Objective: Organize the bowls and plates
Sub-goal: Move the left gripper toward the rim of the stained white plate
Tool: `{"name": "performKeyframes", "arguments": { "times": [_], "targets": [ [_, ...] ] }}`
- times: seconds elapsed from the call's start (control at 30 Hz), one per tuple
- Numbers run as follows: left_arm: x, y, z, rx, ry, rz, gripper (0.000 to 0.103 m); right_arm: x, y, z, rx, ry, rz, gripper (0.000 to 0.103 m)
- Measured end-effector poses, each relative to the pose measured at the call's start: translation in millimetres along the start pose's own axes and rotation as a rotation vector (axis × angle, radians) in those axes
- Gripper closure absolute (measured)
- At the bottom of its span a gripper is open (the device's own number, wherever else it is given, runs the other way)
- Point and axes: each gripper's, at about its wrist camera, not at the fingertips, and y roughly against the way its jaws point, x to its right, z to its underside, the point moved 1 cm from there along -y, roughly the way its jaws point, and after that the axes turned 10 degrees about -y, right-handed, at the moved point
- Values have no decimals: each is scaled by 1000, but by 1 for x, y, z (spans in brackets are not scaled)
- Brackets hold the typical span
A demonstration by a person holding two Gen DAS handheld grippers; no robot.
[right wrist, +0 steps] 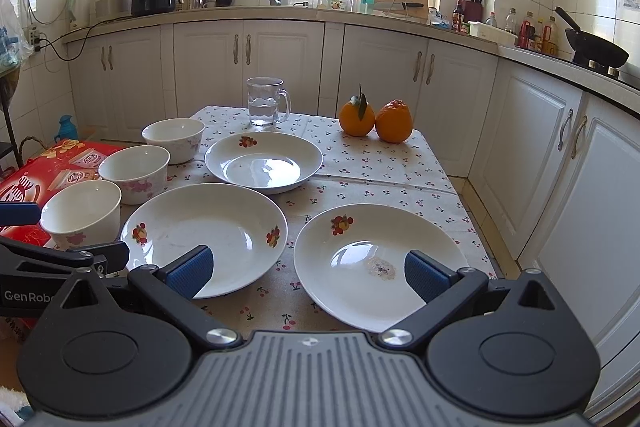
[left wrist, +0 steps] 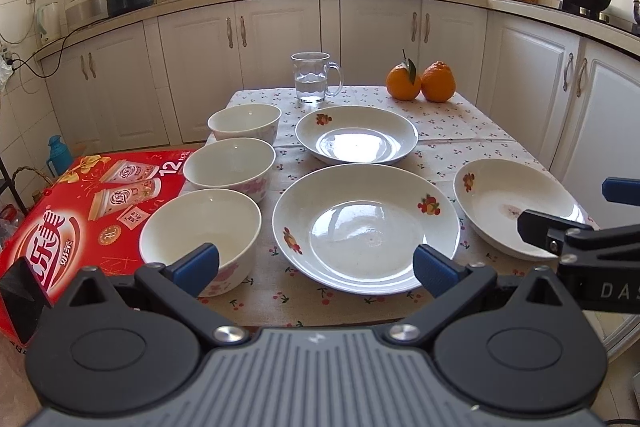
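Three white bowls stand in a column on the table's left: a near bowl (left wrist: 200, 223), a middle bowl (left wrist: 230, 165) and a far bowl (left wrist: 245, 121). Beside them lie three white plates with fruit prints: a far plate (left wrist: 356, 135), a near centre plate (left wrist: 366, 227) and a right plate (left wrist: 512, 195). My left gripper (left wrist: 316, 267) is open and holds nothing; it hovers at the table's near edge between the near bowl and the centre plate. My right gripper (right wrist: 308, 275) is also open and holds nothing, its fingers straddling the gap between the centre plate (right wrist: 204, 235) and the right plate (right wrist: 360, 239).
A glass mug of water (left wrist: 314, 77) and two oranges (left wrist: 420, 81) stand at the table's far edge. A red carton (left wrist: 80, 219) adjoins the table on the left. White cabinets (right wrist: 560, 155) run close along the right and back.
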Motion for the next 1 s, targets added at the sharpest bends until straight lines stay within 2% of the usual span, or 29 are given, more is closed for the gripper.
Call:
{"name": "performKeyframes", "arguments": {
  "times": [0.33, 0.6, 0.7, 0.83, 1.0],
  "targets": [
    [4, 0, -14, 66, -94, 20, 1, 7, -2, -7, 40, 57, -37, 0],
    [-8, -24, -25, 12, -23, 69, 1, 33, -5, -8, 68, 120, -71, 0],
    [-9, -33, -28, 4, -10, 78, 1, 47, -12, -4, 39, 121, -59, 0],
    [-5, -44, -33, -2, -43, 83, 1, 69, -28, 5, -27, 90, -43, 0],
    [1, -62, -39, -28, -50, 150, 1, 90, -43, 24, -98, 58, -76, 0]
  ]
}}
